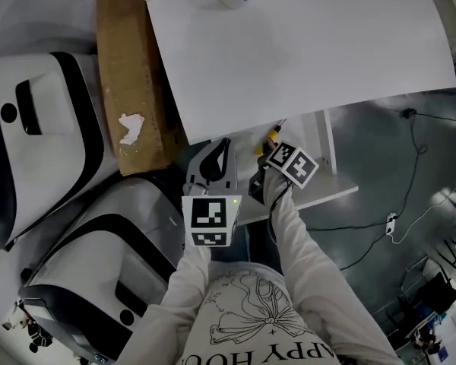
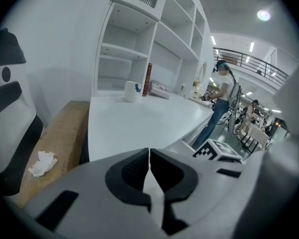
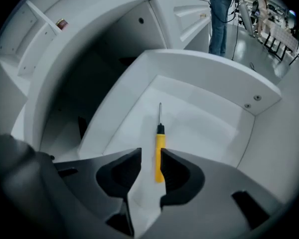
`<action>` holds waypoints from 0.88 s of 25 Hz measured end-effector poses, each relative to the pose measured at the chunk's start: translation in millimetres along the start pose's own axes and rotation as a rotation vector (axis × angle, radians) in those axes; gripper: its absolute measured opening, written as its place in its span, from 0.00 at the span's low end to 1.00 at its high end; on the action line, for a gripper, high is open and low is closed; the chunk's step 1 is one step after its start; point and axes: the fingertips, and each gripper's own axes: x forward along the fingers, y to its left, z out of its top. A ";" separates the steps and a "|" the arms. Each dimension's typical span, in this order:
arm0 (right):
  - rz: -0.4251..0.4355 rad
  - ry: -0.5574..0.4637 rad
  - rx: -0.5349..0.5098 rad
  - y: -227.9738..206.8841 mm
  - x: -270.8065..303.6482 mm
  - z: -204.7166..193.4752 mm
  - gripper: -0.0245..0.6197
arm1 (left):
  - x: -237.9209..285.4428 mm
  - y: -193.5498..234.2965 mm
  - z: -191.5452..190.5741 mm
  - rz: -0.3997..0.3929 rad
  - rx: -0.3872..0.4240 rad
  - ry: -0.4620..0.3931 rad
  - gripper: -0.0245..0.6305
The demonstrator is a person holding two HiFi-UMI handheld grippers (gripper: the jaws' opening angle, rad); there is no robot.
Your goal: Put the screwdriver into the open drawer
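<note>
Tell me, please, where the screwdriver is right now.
In the right gripper view, the screwdriver lies inside the open drawer, its yellow handle between the right gripper's parted fingers.

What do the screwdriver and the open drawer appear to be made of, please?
The screwdriver: handle looks like yellow plastic, smooth and matte, with a black collar; the thin grey shaft looks like metal. The drawer: probably white laminated board, judging by its flat matte panels and the screw heads at one corner.

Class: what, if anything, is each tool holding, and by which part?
Nothing. The left tool is shut and empty; the right tool is open, the screwdriver lying loose in the drawer.
</note>
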 end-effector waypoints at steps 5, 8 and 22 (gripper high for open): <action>0.033 -0.110 -0.077 13.0 -55.2 29.9 0.13 | -15.3 -15.1 21.6 0.013 0.008 -0.046 0.05; 0.085 -0.174 -0.156 30.8 -95.0 41.9 0.10 | -27.7 -24.8 37.6 0.023 0.013 -0.079 0.05; 0.264 -0.574 -0.555 121.4 -284.2 75.3 0.05 | -112.7 -57.5 123.3 0.052 0.050 -0.313 0.05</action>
